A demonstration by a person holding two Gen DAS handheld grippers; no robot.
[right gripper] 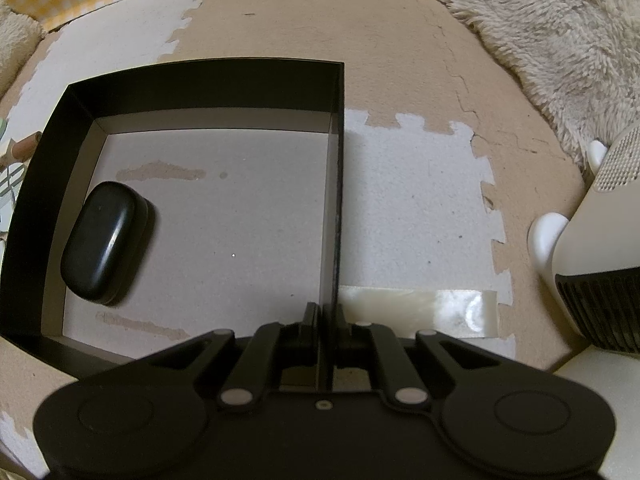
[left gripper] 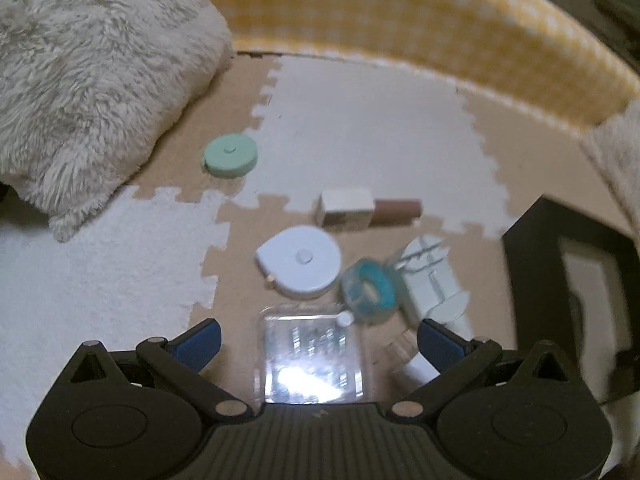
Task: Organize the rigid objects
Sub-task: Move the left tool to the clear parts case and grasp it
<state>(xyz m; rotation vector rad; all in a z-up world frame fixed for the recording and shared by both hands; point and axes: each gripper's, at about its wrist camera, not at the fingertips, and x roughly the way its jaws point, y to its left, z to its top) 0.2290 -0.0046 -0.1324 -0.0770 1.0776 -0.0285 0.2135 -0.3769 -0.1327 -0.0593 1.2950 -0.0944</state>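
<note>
In the left wrist view my left gripper is open, its blue fingertips on either side of a clear plastic case on the foam mat. Beyond it lie a white round tape measure, a blue tape roll, a white clip-like piece, a white and brown box with a brown tube, and a green round tape measure. In the right wrist view my right gripper is shut on the right wall of the black box. A black oval case lies inside the box.
A fluffy cream cushion lies at the left, a yellow checked wall behind. The black box stands to the right of the objects. A white and black appliance and a strip of clear tape are right of the box.
</note>
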